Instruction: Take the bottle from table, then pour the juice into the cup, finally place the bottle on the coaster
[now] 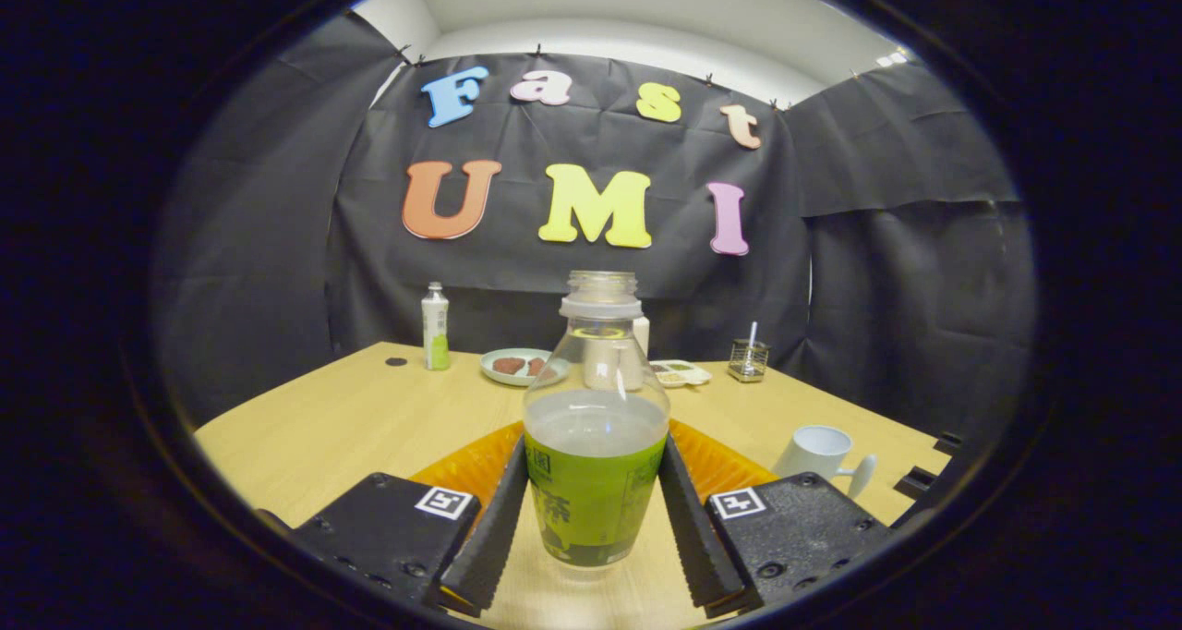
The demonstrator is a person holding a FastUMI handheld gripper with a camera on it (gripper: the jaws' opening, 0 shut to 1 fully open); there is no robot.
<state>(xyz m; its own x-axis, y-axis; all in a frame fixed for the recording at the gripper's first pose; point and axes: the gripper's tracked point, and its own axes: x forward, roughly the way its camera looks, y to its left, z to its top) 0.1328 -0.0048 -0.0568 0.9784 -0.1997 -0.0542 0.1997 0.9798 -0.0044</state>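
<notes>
Green-labelled and clear above, the bottle (pixel 596 427) stands upright between the tool's (pixel 594 510) two ribbed black fingers (pixel 488 528), uncapped, with pale juice filling it to about the shoulder. Both fingers press against its sides, so the tool is closed on it at label height. The bottle's base looks to sit on the wooden worktop (pixel 351 417) or just above it; I cannot tell which. Just behind the bottle and the fingers lies an orange ribbed coaster (pixel 466 464), partly hidden by them. Ahead and to the right of the fingers, a white cup (pixel 822 454) sits on the worktop, its handle turned to the right. Well beyond, near the worktop's back edge, stand a second small bottle (pixel 435 327) with green in its lower part, a plate (pixel 513 366) holding brown pieces, a flat tray (pixel 680 372), and a small glass jar (pixel 747 358) with a white stick in it.
</notes>
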